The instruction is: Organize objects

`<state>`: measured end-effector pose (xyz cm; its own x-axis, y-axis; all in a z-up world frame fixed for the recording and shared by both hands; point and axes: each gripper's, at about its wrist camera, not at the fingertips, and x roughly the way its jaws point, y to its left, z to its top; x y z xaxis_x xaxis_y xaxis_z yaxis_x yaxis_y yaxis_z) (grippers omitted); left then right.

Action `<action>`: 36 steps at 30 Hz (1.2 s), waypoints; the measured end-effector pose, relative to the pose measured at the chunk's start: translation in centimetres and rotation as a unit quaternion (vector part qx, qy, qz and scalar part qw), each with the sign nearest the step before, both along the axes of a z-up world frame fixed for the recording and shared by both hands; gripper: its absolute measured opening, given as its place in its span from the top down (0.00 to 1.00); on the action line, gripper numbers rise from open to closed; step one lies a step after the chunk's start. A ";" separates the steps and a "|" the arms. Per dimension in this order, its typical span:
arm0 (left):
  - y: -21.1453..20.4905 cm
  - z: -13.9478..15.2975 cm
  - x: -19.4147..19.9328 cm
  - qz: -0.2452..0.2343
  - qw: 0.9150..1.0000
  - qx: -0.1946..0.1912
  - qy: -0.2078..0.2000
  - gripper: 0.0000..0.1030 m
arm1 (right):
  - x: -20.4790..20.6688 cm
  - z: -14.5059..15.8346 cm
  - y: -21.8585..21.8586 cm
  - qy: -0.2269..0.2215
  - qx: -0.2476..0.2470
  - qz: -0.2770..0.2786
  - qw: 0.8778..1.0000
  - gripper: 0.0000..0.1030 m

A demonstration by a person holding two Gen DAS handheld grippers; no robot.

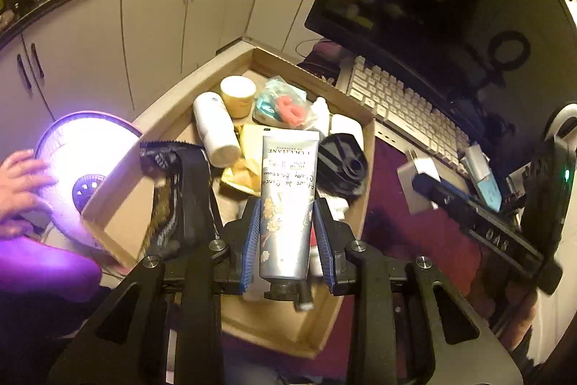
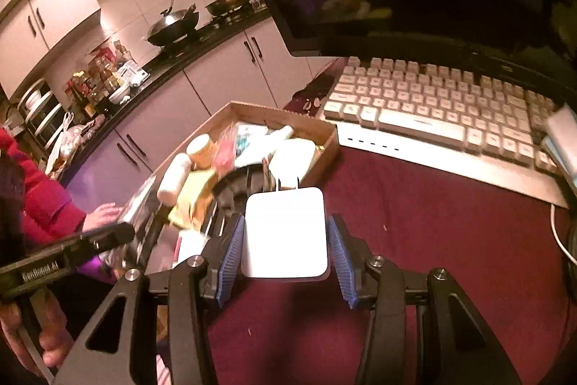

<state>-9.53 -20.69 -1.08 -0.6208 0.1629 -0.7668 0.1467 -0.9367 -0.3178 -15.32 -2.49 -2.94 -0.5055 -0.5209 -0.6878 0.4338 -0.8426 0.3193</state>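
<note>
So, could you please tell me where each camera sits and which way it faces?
Left wrist: on the left gripper, looking down over the hand cream tube in its jaws into the cardboard box.
Right wrist: on the right gripper, holding the white charger, facing the keyboard.
Shared: box, keyboard, and each view shows the other gripper.

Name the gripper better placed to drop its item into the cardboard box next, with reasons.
Left gripper: its hand cream tube already hangs over the cardboard box. The right gripper holds the white charger over the cloth beside it.

Maroon cloth (image 2: 414, 222) lies bare (keyboard (image 2: 432, 118) behind, crowded box (image 2: 326, 141) left).
</note>
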 end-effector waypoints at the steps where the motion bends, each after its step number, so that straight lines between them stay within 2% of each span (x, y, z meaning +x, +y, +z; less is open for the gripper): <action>1: -0.1 -0.1 -0.3 -0.001 1.000 0.000 -0.002 0.72 | -0.7 0.0 -0.7 0.001 0.002 0.008 1.000 0.54; 4: -0.5 -0.4 -1.3 -0.006 1.000 -0.004 -0.004 0.72 | -2.3 -0.1 -1.9 0.011 0.018 0.013 1.000 0.54; 15: -1.4 -1.8 -4.0 -0.017 1.000 -0.006 -0.013 0.72 | -7.4 -1.4 -4.8 0.000 0.022 0.027 0.999 0.54; 20: -1.1 -2.5 -4.9 -0.017 1.000 -0.008 -0.021 0.72 | -8.4 -1.8 -5.7 0.003 0.028 0.039 0.999 0.54; 26: -1.0 -3.0 -5.2 -0.020 0.999 -0.007 -0.025 0.72 | -9.4 -1.6 -5.5 0.014 0.033 0.022 0.999 0.54; 31: -0.7 -3.5 -5.6 -0.019 0.999 -0.009 -0.032 0.72 | -10.3 -2.9 -5.8 -0.004 0.040 0.024 0.999 0.54; 35: -0.3 -3.3 -5.4 -0.018 0.999 -0.028 -0.026 0.72 | -10.3 -3.4 -5.9 -0.015 0.029 0.023 0.999 0.53; 36: 0.0 -3.1 -5.1 -0.018 0.999 -0.037 -0.024 0.68 | -10.3 -3.5 -6.0 -0.019 0.027 0.024 0.999 0.53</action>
<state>-14.68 -20.74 -4.22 -0.5770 0.1260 -0.8070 0.1255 -0.9626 -0.2400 -25.64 -8.47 -6.45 -0.4531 -0.5061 -0.7339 0.4627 -0.8372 0.2916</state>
